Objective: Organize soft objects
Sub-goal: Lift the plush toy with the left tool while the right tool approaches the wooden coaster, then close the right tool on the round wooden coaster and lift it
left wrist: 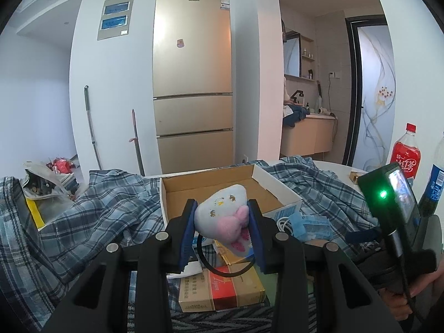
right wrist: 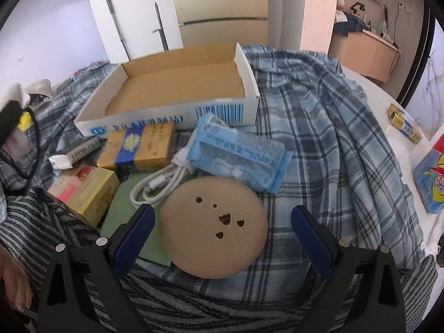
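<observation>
My left gripper [left wrist: 222, 208] is shut on a small white and pink plush toy [left wrist: 224, 216] and holds it in the air just in front of the open cardboard box [left wrist: 277, 191]. A black loop hangs below the toy. My right gripper [right wrist: 222, 216] is open, its blue pads either side of a round tan soft disc [right wrist: 213, 227] with small holes, which lies on the plaid cloth [right wrist: 319, 144]. The box [right wrist: 177, 83] is empty and stands just beyond the disc.
Between box and disc lie a blue tissue pack [right wrist: 238, 155], a white cable [right wrist: 161, 183] and several gold and red cartons [right wrist: 88, 188]. A red drink bottle [left wrist: 405, 155] and a blue bottle [left wrist: 433, 183] stand at the right. A fridge [left wrist: 191, 83] stands behind.
</observation>
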Motion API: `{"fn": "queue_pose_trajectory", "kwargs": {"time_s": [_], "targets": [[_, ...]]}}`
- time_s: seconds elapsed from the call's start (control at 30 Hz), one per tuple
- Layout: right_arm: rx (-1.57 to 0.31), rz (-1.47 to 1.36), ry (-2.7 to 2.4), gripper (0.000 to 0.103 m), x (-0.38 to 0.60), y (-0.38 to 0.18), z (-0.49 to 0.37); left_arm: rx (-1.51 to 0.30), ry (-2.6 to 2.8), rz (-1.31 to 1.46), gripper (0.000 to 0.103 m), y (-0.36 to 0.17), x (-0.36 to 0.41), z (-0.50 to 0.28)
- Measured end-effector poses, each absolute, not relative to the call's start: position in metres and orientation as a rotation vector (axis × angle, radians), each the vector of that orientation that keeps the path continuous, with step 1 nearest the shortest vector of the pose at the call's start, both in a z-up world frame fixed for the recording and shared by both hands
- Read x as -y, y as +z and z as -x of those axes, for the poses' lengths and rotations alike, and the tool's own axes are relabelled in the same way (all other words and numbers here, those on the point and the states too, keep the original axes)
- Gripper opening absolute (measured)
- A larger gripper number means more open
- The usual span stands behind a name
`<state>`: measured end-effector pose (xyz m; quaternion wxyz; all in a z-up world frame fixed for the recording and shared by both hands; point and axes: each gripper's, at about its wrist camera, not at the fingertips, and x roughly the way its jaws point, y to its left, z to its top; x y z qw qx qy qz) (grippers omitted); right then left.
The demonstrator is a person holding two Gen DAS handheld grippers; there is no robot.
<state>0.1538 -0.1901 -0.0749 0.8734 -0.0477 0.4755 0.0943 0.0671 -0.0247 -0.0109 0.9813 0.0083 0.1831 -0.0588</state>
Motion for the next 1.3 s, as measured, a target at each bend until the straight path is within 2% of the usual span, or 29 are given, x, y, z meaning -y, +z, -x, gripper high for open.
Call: {"fn": "queue_pose_trajectory", "kwargs": {"time_s": [0.1,0.3,0.57,0.97,1.3], "targets": [[-0.992,0.135,0.201,0.097,0.184,-0.076,-0.153,-0.379,-0.118,-0.024,0.038,-0.012,0.027,-0.070],[-1.034,0.114,0.218,0.083,0.186,-0.081,-0.159,-0.375,-0.115,-0.021,0.038,-0.011,0.026,-0.070],[-0.935,0.117,0.191,0.082,0.189,-0.067,-0.148,-0.328,-0.109,-0.037,0.038,-0.007,0.028,-0.061],[-0.622,0.100,0.219,0.082,0.191,-0.026,-0.107,-0.278,-0.059,-0.028,0.038,-0.003,0.023,-0.052],[-0.526,0.135,0.209,0.082,0.184,-0.014,-0.096,-0.270,-0.021,-0.015,0.038,-0.002,0.017,-0.052]]}}
